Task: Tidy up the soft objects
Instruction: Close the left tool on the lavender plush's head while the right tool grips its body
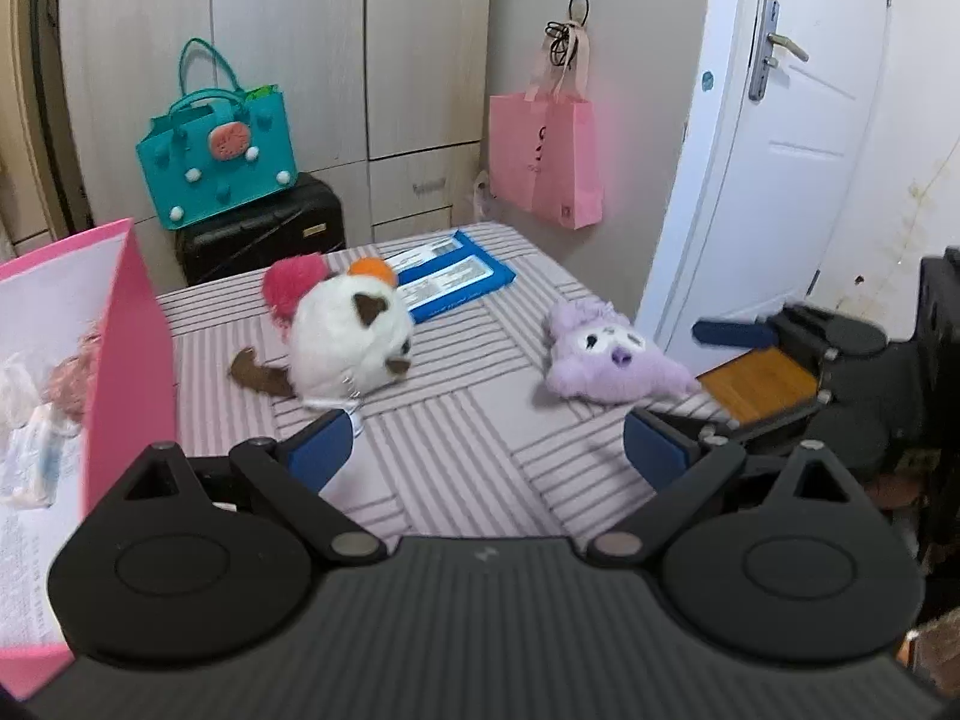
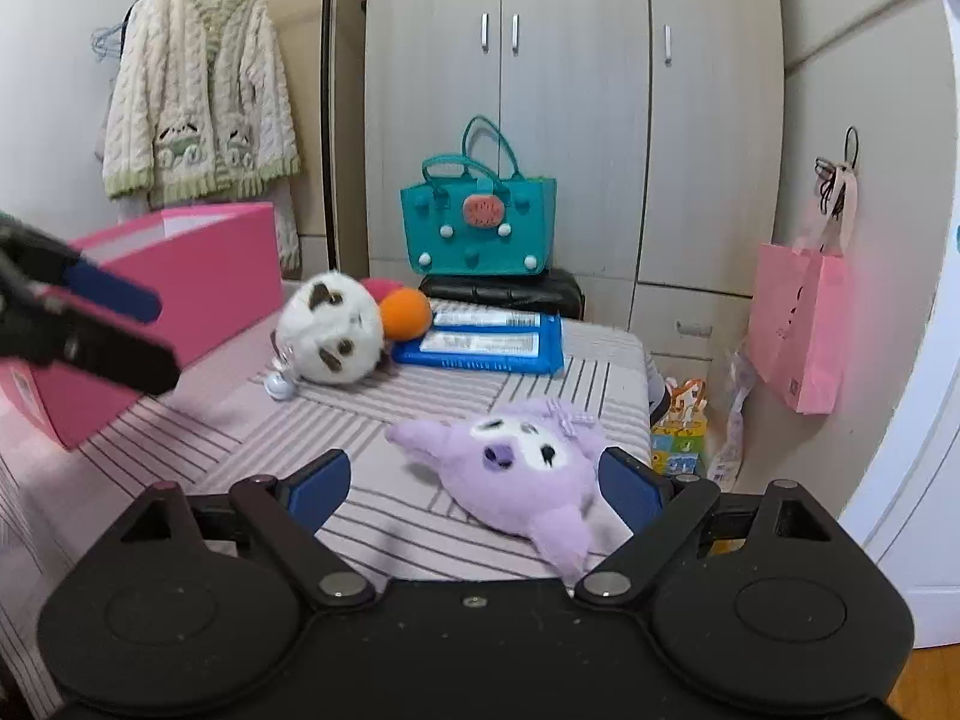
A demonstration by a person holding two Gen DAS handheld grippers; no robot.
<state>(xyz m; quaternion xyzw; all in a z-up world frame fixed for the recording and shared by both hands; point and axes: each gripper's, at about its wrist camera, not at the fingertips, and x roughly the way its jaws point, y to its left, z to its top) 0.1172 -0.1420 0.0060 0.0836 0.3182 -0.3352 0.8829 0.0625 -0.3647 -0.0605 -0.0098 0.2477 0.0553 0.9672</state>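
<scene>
Both pairs of tongs stood spread wide with nothing between their pads.

From the left wrist, the left tongs [image 1: 486, 450] hung above a striped surface [image 1: 480, 420], apparently a bed or a covered bench; I could not tell which. A white-and-brown plush toy [image 1: 348, 342] lay just beyond the left pad, with a pink pompom [image 1: 291, 288] and an orange one [image 1: 375, 270] touching its far side. A purple plush toy [image 1: 606, 354] lay well apart to the right, near the edge, and the right tongs [image 1: 708, 384] were blurred just beside it. A blue packet [image 1: 450, 282] sat farther back. A pink box [image 1: 129, 360] stood open at the left with some pale items inside, too blurred to identify.

From the right wrist, the right tongs [image 2: 474, 486] straddled the purple plush toy [image 2: 528, 480] without pressing it; its body lay toward the right pad. The white-and-brown plush toy [image 2: 333, 330] and both pompoms were near the pink box [image 2: 198, 276].

Judging from this, sorting had barely begun: every visible soft toy was loose on the stripes, and each one was left to be gathered, presumably into the box.
</scene>
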